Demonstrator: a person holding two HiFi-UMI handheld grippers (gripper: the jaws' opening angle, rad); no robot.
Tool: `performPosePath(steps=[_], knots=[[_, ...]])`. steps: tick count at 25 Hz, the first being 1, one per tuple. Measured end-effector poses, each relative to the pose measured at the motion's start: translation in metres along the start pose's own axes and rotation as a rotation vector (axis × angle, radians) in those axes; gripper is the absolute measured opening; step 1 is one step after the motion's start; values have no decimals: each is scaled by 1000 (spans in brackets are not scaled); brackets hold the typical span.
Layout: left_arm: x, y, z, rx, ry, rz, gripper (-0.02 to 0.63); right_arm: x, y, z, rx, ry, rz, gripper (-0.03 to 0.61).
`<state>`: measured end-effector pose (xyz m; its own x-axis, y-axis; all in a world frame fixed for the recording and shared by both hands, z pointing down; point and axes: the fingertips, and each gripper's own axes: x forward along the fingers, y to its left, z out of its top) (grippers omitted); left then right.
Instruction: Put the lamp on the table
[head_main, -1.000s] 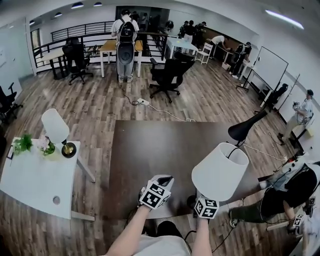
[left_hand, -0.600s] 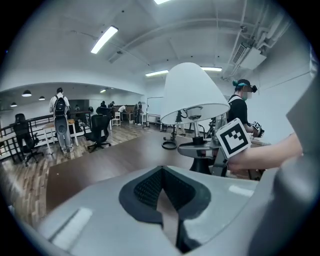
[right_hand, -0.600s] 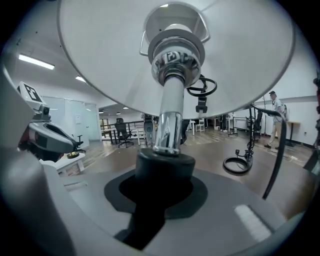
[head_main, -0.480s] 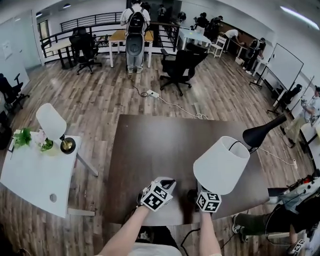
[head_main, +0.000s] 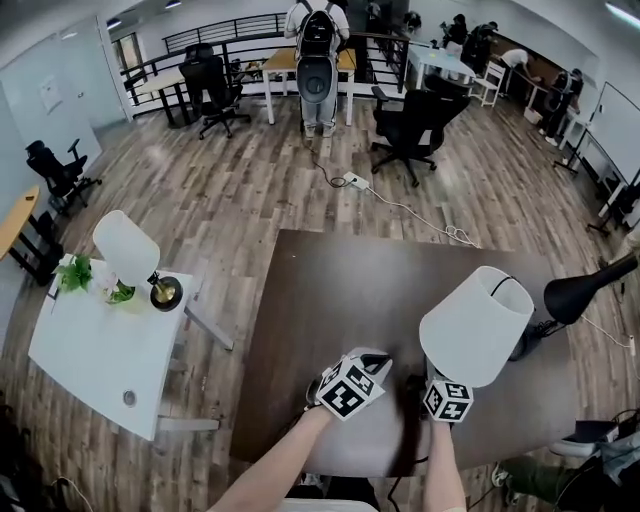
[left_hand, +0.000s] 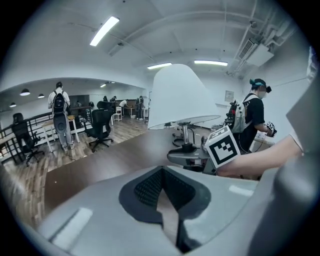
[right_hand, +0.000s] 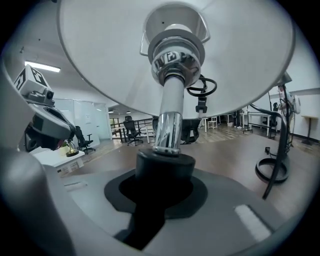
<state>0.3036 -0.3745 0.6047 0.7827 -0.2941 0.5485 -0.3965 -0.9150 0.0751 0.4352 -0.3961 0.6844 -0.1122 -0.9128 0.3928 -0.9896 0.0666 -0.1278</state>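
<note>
A lamp with a white cone shade (head_main: 476, 325) and a chrome stem (right_hand: 167, 117) stands upright over the near right part of the dark brown table (head_main: 340, 290). My right gripper (head_main: 447, 400) is shut on the black collar (right_hand: 165, 167) at the foot of the stem. The lamp's foot is hidden, so I cannot tell whether it rests on the table. In the left gripper view the shade (left_hand: 179, 97) rises just beyond my jaws. My left gripper (head_main: 350, 385) hovers left of the lamp at the table's near edge, shut and empty (left_hand: 162, 192).
A black desk lamp (head_main: 580, 290) with its ring foot (right_hand: 272, 172) stands at the table's right side. Left of the table is a white table (head_main: 95, 360) with a second white lamp (head_main: 125, 248) and a plant (head_main: 75, 272). Office chairs and people are farther back.
The head view has swung left and tilted. The right gripper still holds the lamp, now a little farther over the table's near edge. The left gripper keeps beside it.
</note>
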Motion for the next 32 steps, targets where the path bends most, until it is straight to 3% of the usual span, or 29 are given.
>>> performPosePath(steps=[5, 15, 20, 32], knots=[[16, 4, -4, -83, -31, -2, 0, 25, 0, -12, -5, 13, 7, 104], [3, 14, -27, -174, -56, 18, 0, 36, 16, -22, -67, -80, -73, 101], [-13, 25, -45, -167, -52, 65, 0, 48, 27, -29, -105, -116, -92, 100], [-25, 1, -64, -228, -97, 38, 0, 30, 30, -29, -192, -113, -152, 101]])
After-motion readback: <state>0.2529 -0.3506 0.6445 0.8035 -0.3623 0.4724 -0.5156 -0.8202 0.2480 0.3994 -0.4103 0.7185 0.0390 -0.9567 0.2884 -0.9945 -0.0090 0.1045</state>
